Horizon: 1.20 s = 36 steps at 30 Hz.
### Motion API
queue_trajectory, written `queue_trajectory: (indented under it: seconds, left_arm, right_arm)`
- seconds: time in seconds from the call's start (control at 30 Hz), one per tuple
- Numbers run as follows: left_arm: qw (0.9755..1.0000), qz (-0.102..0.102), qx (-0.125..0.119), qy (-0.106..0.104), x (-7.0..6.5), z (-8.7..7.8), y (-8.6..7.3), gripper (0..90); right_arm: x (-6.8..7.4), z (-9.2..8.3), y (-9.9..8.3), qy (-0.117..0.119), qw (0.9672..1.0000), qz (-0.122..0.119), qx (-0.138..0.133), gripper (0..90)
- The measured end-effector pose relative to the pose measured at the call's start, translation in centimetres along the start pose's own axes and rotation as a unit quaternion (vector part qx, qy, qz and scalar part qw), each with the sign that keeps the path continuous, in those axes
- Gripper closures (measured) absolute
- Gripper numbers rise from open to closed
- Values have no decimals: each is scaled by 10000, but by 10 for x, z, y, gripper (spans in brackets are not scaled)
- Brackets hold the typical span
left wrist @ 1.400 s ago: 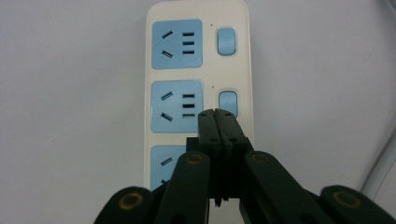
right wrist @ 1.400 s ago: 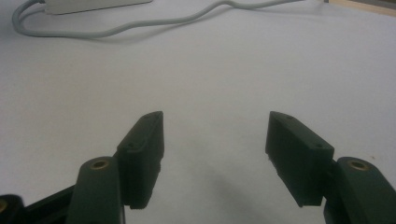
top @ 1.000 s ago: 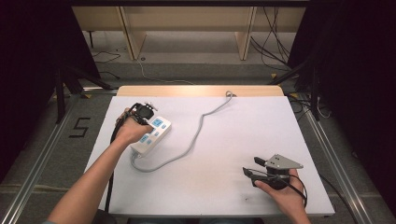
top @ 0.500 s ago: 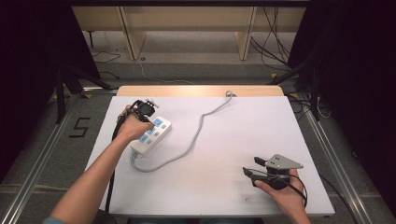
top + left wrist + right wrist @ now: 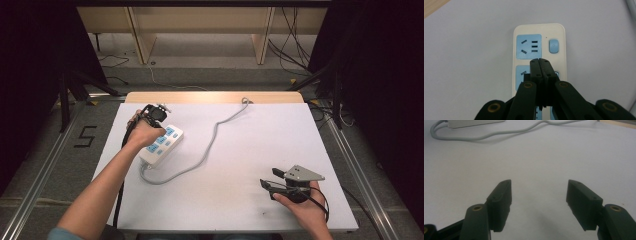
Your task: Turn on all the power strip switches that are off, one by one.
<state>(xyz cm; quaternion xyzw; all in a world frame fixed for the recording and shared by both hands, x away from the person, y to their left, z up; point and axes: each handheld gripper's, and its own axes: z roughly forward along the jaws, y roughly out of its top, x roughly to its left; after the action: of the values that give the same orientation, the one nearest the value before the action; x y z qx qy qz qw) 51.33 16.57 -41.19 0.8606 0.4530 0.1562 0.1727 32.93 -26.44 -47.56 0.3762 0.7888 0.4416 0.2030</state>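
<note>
A white power strip [image 5: 164, 145] with blue socket panels lies at the left of the white table, its grey cable [image 5: 212, 142] curving to the far edge. My left gripper [image 5: 158, 116] is held over the strip's far end. In the left gripper view its jaws are pressed together with nothing between them, and the left gripper [image 5: 540, 60] points down at the power strip [image 5: 540, 30] between two socket panels, near a blue switch [image 5: 554, 46]. Whether the tips touch it I cannot tell. My right gripper [image 5: 268, 179] rests open at the front right; between the jaws of the right gripper [image 5: 539, 187] there is only bare table.
The cable [image 5: 499, 133] crosses the far part of the right gripper view. A wooden strip [image 5: 215, 97] runs along the table's far edge, with shelving legs and floor cables beyond. The white table surface [image 5: 260, 140] lies between the two hands.
The left hand and its gripper have edged slightly toward the far end of the power strip. The right hand has stayed in place.
</note>
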Motion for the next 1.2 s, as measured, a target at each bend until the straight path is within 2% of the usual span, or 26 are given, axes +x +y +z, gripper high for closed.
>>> queue_trajectory:
  seconds: [0.63,0.97,1.2]
  left_arm:
    - [10000,82,-45,-20,-5,1,14,897]
    - [10000,44,-29,-43,-6,6,16,897]
    - [10000,86,-15,-42,-7,10,19,897]
  right_arm:
    - [0,0,0,-5,10000,11,-17,382]
    - [0,0,0,6,10000,-7,-11,382]
    - [0,0,0,1,10000,2,-12,382]
